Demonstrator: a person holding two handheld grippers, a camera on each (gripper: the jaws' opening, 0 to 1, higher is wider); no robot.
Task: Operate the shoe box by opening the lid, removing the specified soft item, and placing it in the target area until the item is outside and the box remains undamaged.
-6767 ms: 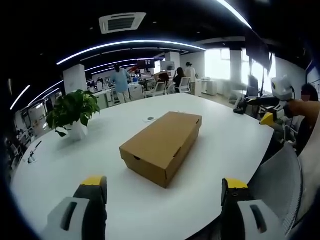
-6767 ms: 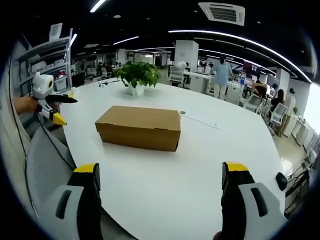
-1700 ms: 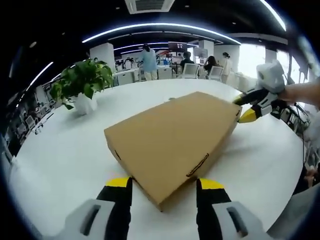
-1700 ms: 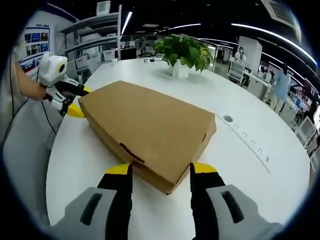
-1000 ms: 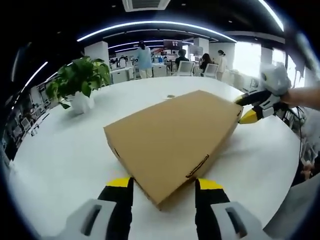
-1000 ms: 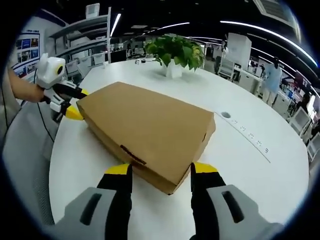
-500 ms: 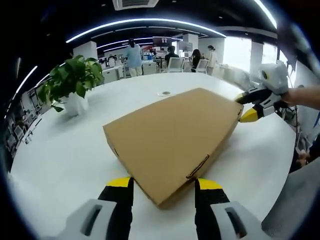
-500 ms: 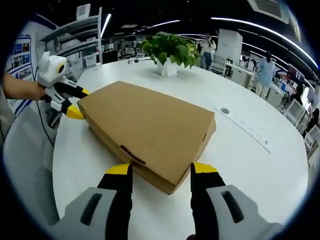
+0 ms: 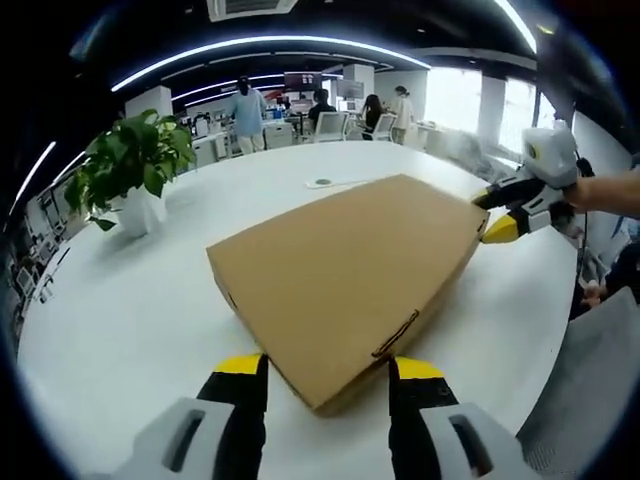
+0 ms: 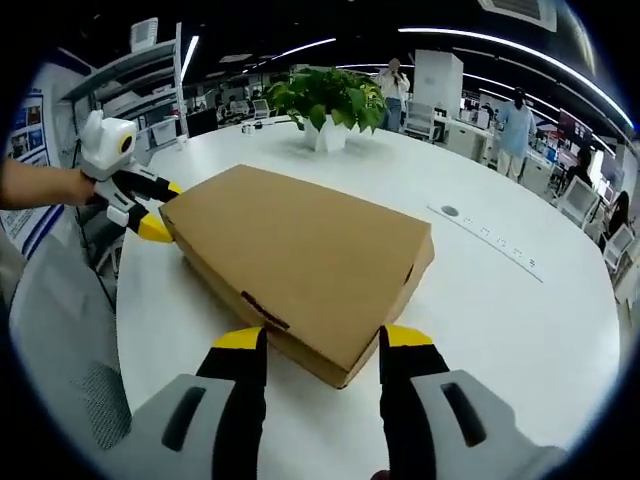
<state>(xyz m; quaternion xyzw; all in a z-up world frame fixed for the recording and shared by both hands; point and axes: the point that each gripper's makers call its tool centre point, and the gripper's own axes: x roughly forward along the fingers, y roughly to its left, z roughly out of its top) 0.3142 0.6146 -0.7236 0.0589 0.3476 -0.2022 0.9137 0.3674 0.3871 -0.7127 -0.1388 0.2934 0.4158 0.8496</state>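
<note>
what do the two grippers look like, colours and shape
Both match: the left gripper and right gripper have black jaws capped with yellow tips on pale grey bodies with dark slots. Seen from across, each has a white housing and a bare hand behind it.

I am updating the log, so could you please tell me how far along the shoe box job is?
Early stage. Done: both grippers have reached the shoe box, the left gripper straddling one corner and the right gripper the opposite one. In hand: gripping those corners, seemingly to lift the lid; the box lies on the white table. Left: the lid looks closed, so opening it, removing the soft item and placing it remain.
</note>
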